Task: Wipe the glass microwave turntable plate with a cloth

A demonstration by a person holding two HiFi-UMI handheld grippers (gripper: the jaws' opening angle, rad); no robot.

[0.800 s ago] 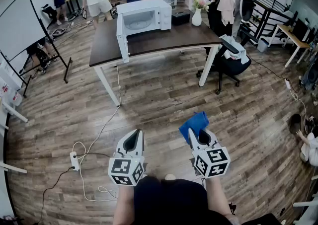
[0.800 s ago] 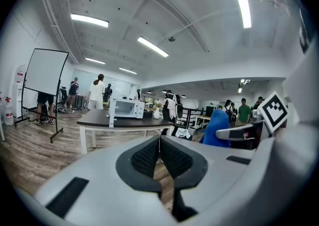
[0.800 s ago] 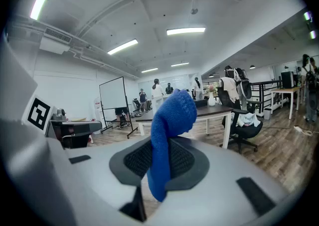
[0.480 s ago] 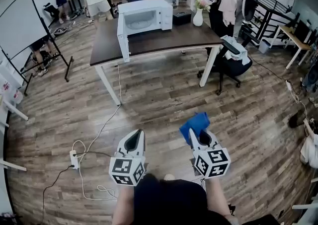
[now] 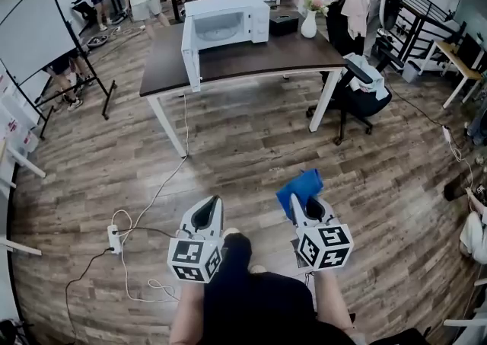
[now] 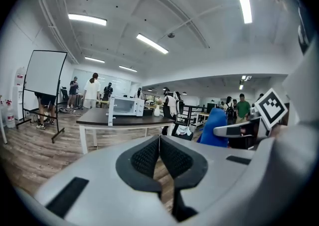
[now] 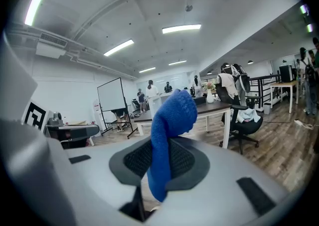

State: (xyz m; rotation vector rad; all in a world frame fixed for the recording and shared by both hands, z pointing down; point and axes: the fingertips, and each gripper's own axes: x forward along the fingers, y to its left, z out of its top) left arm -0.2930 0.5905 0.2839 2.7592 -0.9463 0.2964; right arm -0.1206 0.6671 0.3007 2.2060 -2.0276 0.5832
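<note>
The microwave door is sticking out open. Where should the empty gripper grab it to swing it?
Take the microwave door by its free outer edge, farthest from the hinge, probably coming from the front of the table. It stands upright, swung out toward us, so that thin edge should fit between the jaws. The left gripper is shut, so open it first.

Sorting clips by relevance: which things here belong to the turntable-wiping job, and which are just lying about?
Job: blue cloth, clamped in the right gripper; left gripper, shut and empty; microwave, door open, on the dark table. The glass plate cannot be made out.

Lying about: flower vase; office chair; whiteboard; power strip.
</note>
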